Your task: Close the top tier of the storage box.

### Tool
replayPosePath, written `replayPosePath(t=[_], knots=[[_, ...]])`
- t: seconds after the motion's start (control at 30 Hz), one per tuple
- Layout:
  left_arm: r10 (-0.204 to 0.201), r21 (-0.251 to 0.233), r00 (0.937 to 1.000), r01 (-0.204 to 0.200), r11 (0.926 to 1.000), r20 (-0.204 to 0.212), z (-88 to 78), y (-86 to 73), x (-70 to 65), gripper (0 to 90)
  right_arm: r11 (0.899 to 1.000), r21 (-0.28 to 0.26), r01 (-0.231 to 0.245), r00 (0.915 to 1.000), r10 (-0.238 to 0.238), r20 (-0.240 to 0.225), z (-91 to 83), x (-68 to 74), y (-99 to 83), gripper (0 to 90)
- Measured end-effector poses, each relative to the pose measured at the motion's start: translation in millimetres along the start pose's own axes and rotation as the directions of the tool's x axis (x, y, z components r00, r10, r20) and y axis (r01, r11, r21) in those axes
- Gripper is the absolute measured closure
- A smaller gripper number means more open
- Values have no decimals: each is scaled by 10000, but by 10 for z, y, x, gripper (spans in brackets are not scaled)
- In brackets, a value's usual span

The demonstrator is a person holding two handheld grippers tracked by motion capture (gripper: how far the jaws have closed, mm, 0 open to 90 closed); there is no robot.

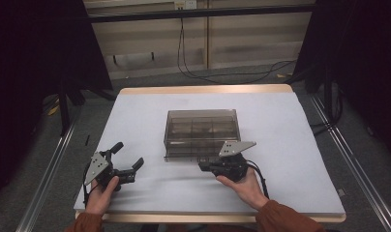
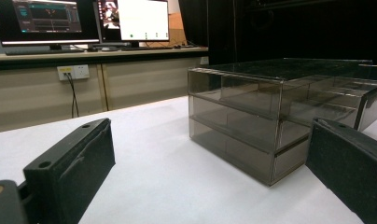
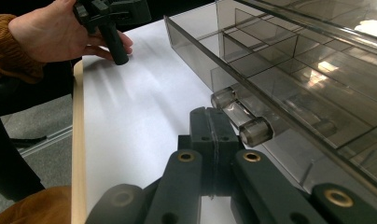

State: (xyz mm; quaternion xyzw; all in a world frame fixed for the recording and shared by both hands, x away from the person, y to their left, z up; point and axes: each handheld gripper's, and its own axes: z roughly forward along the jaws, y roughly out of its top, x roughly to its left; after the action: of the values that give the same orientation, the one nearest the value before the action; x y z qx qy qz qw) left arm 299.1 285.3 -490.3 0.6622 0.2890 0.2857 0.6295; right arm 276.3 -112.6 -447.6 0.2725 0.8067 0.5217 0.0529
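The smoked acrylic drawer box [image 1: 201, 126] has its bottom drawer [image 1: 193, 155] pulled out, compartments empty; right gripper [image 1: 203, 166] closed beside its handle [image 3: 242, 117], left gripper [image 1: 129, 155] wide open, empty.

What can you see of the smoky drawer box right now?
The drawer box is translucent smoke-grey plastic, stacked in tiers with divided compartments. It sits upright near the middle of the white table cover. Its bottom drawer is pulled partly out toward the person and has a clear bar handle. The right tongs, shut, lie right beside that handle; whether they touch it is unclear.
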Motion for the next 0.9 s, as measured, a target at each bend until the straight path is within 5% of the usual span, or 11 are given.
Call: replayPosePath(t=[0.9], knots=[[-1, -4, 10000, 1, 10000, -1, 0, 0, 0, 14, 9999, -91, -87, 9999, 88, 118, -2, -40, 19, 900]])
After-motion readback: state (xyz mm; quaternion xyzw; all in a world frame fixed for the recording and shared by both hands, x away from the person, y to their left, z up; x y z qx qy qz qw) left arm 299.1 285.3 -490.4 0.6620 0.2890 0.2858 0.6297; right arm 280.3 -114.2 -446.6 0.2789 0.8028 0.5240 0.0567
